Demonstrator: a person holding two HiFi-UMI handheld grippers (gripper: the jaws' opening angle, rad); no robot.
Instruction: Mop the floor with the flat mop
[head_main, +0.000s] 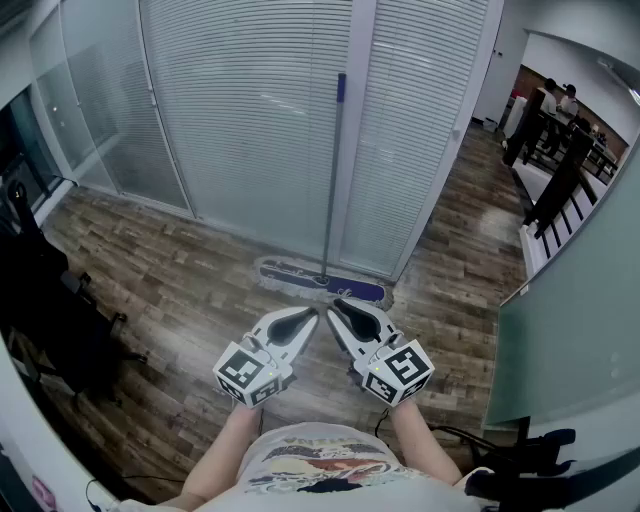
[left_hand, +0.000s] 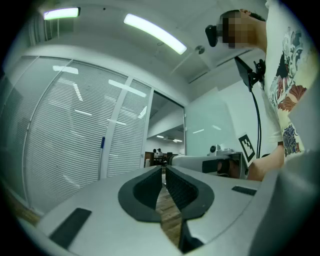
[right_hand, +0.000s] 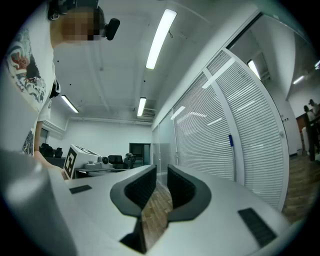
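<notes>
Wood floor waits unmopped, flat mop propped against the blinds; my left gripper and right gripper sit closed, empty; next I'd open the 2 and take its handle.

Office, with blinded glass partitions and strip lights.

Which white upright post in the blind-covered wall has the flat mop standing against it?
The wide middle post: the flat mop's handle rises along its left edge, while the other posts have nothing against them.

Blue flat mop, brown wood-grain floor, white striped blinds.
</notes>
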